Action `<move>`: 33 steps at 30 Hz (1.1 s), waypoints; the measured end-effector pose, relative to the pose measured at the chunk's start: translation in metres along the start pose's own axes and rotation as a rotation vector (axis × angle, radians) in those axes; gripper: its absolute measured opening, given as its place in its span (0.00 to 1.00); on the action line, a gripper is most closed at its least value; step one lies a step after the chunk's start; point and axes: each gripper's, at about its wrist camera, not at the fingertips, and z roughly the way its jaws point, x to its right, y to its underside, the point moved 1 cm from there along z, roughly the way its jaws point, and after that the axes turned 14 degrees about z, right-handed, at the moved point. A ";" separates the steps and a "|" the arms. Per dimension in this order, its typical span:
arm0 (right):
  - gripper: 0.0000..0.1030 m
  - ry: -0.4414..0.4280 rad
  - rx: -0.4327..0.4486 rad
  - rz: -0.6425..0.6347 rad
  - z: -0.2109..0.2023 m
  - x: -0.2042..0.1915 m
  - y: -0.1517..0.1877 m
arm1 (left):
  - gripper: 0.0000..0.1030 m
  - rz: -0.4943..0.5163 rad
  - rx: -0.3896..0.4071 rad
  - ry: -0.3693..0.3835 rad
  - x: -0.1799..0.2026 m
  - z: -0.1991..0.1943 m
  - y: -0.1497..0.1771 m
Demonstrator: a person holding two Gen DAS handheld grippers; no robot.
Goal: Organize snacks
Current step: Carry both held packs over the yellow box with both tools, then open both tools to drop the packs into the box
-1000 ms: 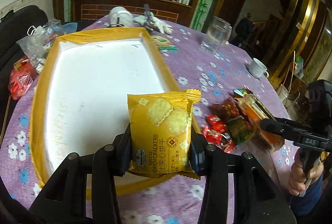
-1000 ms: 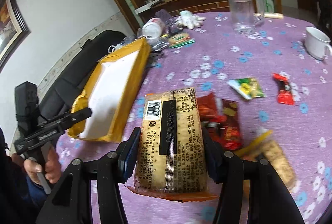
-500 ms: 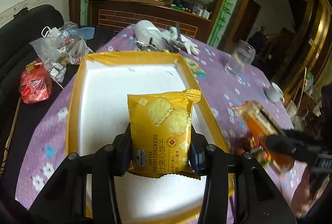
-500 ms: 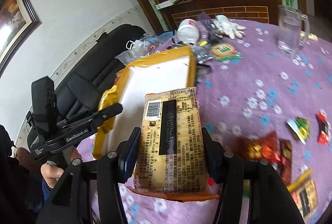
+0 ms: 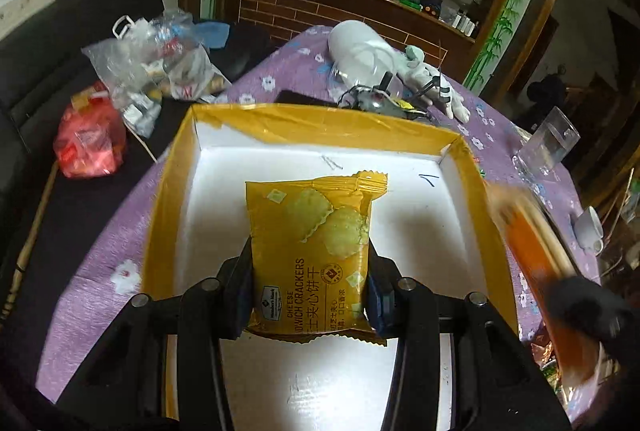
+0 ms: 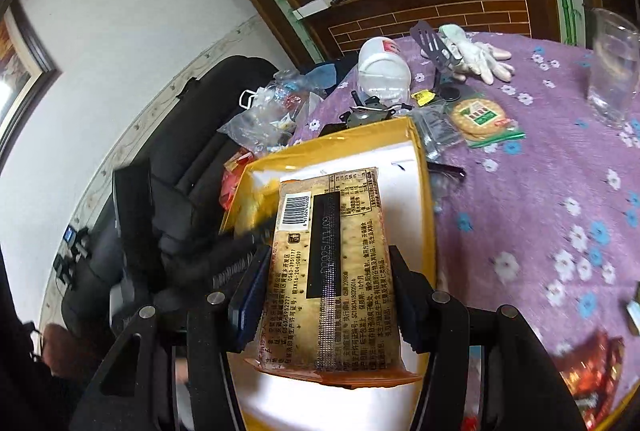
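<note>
Yellow pack [image 5: 311, 255]: "Member's Mark", "CHEESE", "CRACKERS"; barcode on brown pack [image 6: 328, 271].

Two grippers, left [image 5: 310, 295] and right [image 6: 326, 295], are each holding one cracker pack: yellow [image 5: 312, 251] and brown [image 6: 332, 271]. One box [image 5: 320, 123] is sitting near, one glass [image 6: 612, 63] and one glove [image 6: 476, 55] lying far.

Left tool [image 5: 310, 287]: matte black linkage arms, round silver screw heads set at each pivot, dark blue pads [image 5: 245, 287] fitted on the inner faces. Right tool [image 6: 324, 291]: same build, black arms w/ silver screws, blue pad seen on its left inner face. Behind it at lower left, a patch of bare skin is seen, blurred.
</note>
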 end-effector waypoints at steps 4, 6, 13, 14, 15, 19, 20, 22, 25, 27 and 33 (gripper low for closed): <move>0.54 0.033 -0.015 0.036 0.034 -0.004 -0.015 | 0.42 -0.001 0.013 -0.027 -0.003 0.003 0.002; 0.54 0.047 -0.020 0.041 0.051 -0.009 -0.022 | 0.42 -0.002 0.019 -0.037 -0.001 0.002 0.002; 0.54 0.123 -0.043 0.029 0.100 -0.013 -0.026 | 0.42 -0.062 0.009 -0.066 -0.018 0.009 0.004; 0.54 0.130 -0.042 0.022 0.104 -0.013 -0.026 | 0.42 -0.061 0.002 -0.069 -0.018 0.010 0.004; 0.54 0.125 -0.044 0.020 0.106 -0.013 -0.025 | 0.42 -0.059 -0.006 -0.075 -0.018 0.012 0.005; 0.54 0.126 -0.044 0.025 0.115 -0.011 -0.020 | 0.42 -0.047 -0.014 -0.103 -0.015 0.013 0.006; 0.54 0.133 -0.044 0.020 0.118 -0.009 -0.019 | 0.42 -0.042 -0.015 -0.112 -0.015 0.013 0.006; 0.54 0.120 -0.042 0.023 0.120 -0.007 -0.018 | 0.42 -0.037 -0.015 -0.119 -0.014 0.013 0.006; 0.54 0.114 -0.040 0.013 0.119 -0.009 -0.017 | 0.42 -0.030 -0.012 -0.137 -0.013 0.012 0.006; 0.54 0.102 -0.039 0.021 0.118 -0.007 -0.017 | 0.42 -0.025 -0.012 -0.147 -0.012 0.012 0.006; 0.55 0.063 -0.042 0.030 0.116 -0.004 -0.016 | 0.43 0.005 -0.026 -0.172 -0.005 0.015 0.007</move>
